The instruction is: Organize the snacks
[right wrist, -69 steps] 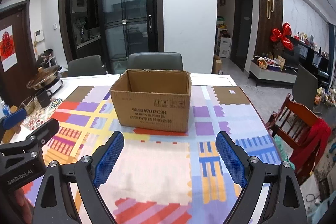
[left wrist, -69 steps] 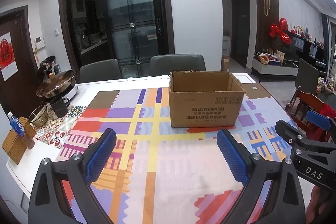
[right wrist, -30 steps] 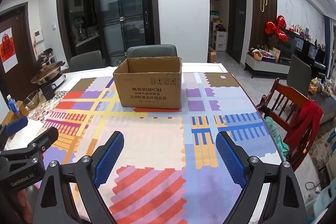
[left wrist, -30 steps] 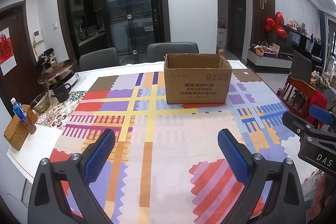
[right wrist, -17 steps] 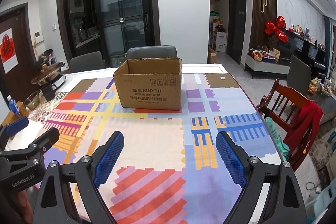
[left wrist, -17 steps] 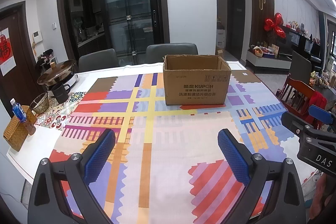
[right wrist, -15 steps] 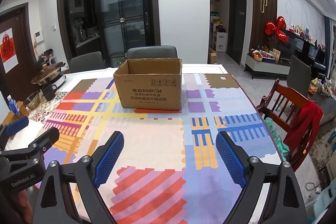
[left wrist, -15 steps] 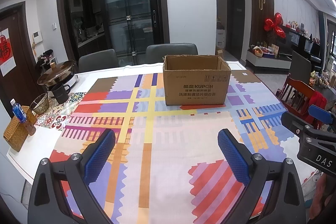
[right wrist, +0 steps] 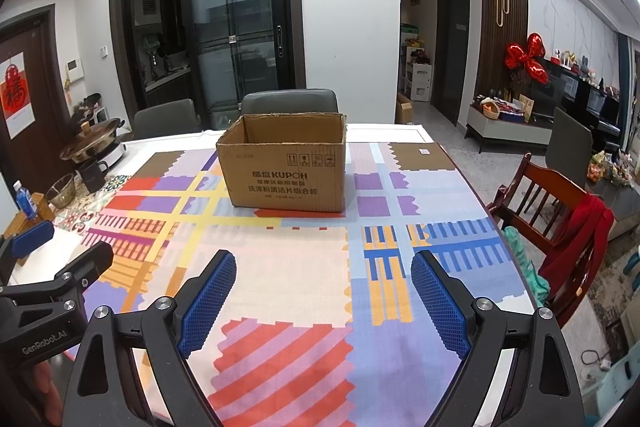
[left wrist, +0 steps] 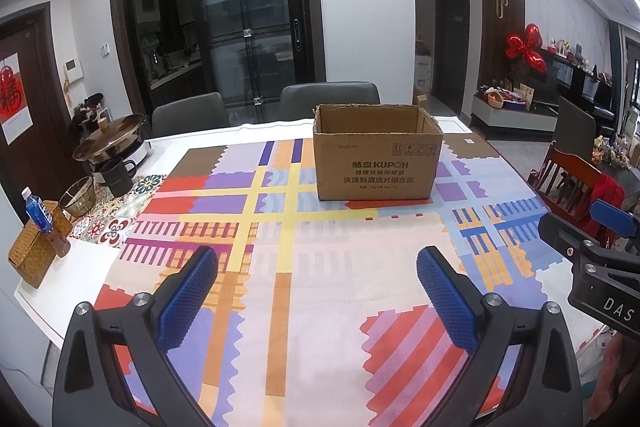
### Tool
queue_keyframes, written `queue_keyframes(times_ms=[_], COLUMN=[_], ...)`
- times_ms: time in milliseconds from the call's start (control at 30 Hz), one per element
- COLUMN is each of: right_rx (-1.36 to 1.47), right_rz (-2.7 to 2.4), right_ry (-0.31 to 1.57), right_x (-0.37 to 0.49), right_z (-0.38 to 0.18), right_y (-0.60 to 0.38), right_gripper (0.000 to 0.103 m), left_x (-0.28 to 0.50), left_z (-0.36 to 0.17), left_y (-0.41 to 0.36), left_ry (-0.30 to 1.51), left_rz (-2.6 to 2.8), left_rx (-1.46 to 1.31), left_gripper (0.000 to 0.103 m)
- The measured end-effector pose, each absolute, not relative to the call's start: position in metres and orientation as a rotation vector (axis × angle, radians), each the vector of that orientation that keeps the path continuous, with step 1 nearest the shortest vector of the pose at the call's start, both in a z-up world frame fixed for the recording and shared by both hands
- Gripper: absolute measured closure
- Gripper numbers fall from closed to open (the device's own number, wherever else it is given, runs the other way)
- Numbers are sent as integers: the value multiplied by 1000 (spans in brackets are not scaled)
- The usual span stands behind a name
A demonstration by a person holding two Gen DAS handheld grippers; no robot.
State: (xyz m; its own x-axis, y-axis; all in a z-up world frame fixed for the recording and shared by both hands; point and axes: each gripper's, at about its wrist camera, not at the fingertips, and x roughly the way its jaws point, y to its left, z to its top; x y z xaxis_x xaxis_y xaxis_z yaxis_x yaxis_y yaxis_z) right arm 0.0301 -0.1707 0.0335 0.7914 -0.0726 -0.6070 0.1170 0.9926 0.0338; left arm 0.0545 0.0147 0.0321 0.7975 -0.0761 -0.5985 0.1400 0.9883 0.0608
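Observation:
An open brown cardboard box stands upright on the far middle of the table with the colourful patterned cloth; it also shows in the right wrist view. Its inside is hidden from here. No snacks show on the cloth. My left gripper is open and empty above the near part of the table. My right gripper is open and empty beside it, also near the front edge. Each gripper shows at the side of the other's view.
At the table's left end stand a lidded pot, a black mug, a wire bowl, a water bottle and a wicker box. Grey chairs stand behind; a wooden chair with red cloth at right.
Both grippers have pulled back from the box toward the near table edge over the last two seconds, and have been almost still for the last half second. Both stay open.

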Motion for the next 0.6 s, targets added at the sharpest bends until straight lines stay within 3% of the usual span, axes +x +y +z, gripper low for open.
queue_keyframes(times_ms=[600], right_rx=[70], right_rz=[-106], right_ry=[647], right_x=[33], right_z=[36], right_y=[-172], right_gripper=[13], left_x=[57], left_z=[27], left_y=[12], left_ry=[658], left_rz=[-125], left_rx=[106], left_gripper=[0])
